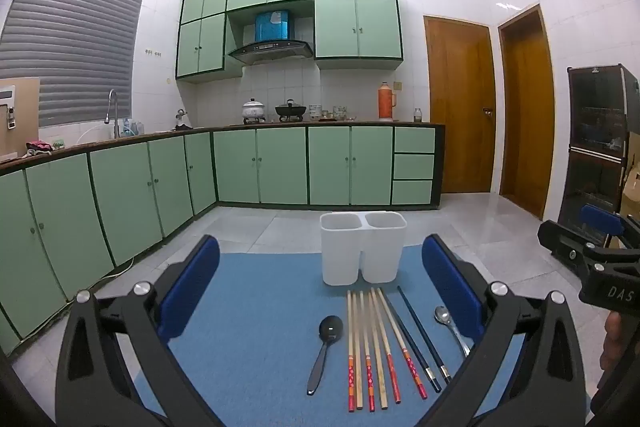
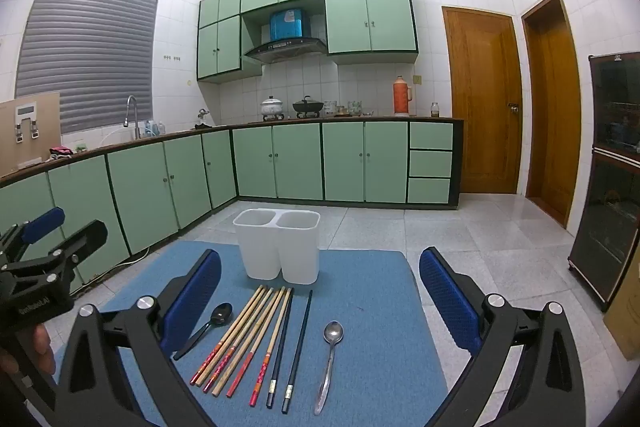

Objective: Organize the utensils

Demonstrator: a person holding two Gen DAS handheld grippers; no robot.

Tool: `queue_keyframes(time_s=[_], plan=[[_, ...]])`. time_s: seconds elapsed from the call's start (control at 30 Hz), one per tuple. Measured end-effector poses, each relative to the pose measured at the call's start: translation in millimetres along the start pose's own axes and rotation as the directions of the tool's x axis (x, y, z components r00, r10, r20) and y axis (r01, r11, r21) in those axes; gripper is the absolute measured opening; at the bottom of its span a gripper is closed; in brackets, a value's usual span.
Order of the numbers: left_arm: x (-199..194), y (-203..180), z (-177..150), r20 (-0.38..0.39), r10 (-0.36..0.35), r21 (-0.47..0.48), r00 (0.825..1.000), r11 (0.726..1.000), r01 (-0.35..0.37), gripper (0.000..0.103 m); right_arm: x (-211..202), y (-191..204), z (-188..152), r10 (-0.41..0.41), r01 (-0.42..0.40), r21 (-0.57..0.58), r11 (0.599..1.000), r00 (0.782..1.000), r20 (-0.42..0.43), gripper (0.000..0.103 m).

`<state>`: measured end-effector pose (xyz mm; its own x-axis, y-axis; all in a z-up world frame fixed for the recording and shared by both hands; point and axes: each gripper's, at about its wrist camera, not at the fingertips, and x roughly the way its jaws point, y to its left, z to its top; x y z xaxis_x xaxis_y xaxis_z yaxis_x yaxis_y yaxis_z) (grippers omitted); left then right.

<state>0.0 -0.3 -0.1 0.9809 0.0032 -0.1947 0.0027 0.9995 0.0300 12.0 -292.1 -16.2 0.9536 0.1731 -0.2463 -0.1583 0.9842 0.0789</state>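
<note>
On the blue mat [image 2: 372, 307], one two-cell white holder [image 2: 278, 247] is seen at the far edge. Nearer lie one black spoon [image 2: 208, 327], six wooden chopsticks [image 2: 244, 339], two black chopsticks [image 2: 292, 347] and one steel spoon [image 2: 330, 355] rightmost. The jaws of the left gripper [image 1: 320, 291] and right gripper [image 2: 320, 299] are spread, holding nothing.

Along the far edge of the dark L-shaped counter [image 2: 344, 119] stand a white lidded pot [image 2: 272, 105], a black wok [image 2: 307, 105] and an orange thermos flask [image 2: 401, 95]. A chrome faucet [image 2: 132, 113] rises on its left run. Two brown wooden doors [image 2: 482, 99] are shut.
</note>
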Motion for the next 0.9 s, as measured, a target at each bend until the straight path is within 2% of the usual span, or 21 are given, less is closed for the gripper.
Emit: queue_keyframes(time_s=[0.9], plan=[[-0.1,0.5,-0.3,0.004,0.000,-0.001,1.000,1.000,0.000,0.098,-0.4,0.3,-0.2,0.000,0.000,0.000,1.000,1.000,0.003,0.097]])
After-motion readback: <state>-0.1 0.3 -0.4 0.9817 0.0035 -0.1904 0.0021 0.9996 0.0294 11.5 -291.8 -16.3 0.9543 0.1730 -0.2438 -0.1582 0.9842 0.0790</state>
